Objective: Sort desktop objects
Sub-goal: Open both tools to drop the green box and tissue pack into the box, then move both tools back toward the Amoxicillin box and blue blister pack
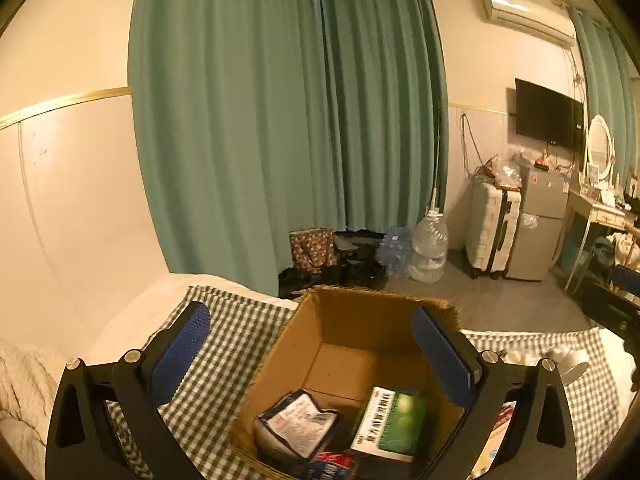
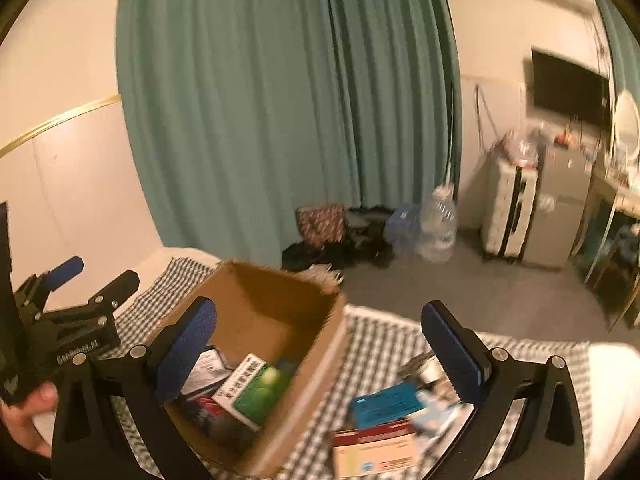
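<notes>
Holding a green-and-white carton (image 1: 390, 426) and a crumpled packet (image 1: 294, 426), 1 cardboard box (image 1: 304, 344).

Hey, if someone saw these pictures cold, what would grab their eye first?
Probably the open cardboard box on the checked cloth, with a green-and-white carton inside. Behind it hang tall teal curtains. More packets, including a blue one, lie right of the box.

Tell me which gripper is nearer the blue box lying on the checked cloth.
Right. The right gripper hangs open just above the blue box; the left gripper, also open, is over the cardboard box, farther away.
</notes>
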`<control>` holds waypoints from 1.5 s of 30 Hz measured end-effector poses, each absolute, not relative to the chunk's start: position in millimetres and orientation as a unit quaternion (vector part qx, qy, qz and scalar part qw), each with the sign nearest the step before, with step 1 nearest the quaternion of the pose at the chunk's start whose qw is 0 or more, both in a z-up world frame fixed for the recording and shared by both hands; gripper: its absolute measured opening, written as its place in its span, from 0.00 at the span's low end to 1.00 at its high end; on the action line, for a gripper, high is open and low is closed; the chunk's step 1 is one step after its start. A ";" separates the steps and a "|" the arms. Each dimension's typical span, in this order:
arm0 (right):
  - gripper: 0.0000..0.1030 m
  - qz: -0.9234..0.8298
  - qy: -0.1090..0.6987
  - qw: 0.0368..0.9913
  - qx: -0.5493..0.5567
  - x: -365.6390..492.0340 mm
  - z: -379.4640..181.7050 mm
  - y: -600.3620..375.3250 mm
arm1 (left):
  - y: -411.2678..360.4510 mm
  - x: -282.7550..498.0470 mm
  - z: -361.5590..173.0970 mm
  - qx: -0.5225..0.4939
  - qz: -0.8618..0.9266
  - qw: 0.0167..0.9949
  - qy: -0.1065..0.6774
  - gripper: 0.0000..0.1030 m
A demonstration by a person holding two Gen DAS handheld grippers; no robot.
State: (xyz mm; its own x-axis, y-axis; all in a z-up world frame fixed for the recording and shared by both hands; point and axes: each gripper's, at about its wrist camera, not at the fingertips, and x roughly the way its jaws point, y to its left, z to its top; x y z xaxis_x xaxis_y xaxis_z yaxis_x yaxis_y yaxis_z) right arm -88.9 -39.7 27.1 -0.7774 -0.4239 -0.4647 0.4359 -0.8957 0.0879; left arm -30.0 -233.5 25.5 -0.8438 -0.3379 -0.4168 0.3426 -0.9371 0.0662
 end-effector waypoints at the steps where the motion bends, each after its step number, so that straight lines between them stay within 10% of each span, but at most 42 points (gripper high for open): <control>1: 1.00 -0.945 0.018 0.227 0.235 -84.6 31.9 -34.5 | -229.8 -30.6 27.5 0.216 -0.960 0.177 0.006 1.00; 16: 1.00 -0.952 0.008 0.189 0.241 -63.5 36.5 63.8 | -141.1 -20.4 49.5 0.185 -0.974 0.129 -0.016 1.00; 45: 1.00 -0.948 -0.017 0.109 0.297 -94.4 -47.7 165.0 | -32.5 -79.4 -69.5 0.366 -0.929 0.047 -0.037 1.00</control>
State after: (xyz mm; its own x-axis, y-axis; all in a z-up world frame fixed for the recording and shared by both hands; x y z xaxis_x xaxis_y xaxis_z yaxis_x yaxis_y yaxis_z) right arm -94.4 165.0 -47.7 -0.7996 -0.2173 -0.5599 0.1968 -0.9756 0.0976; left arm -79.4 -32.5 -69.5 -0.7282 -0.1149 -0.6756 0.0603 -0.9928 0.1039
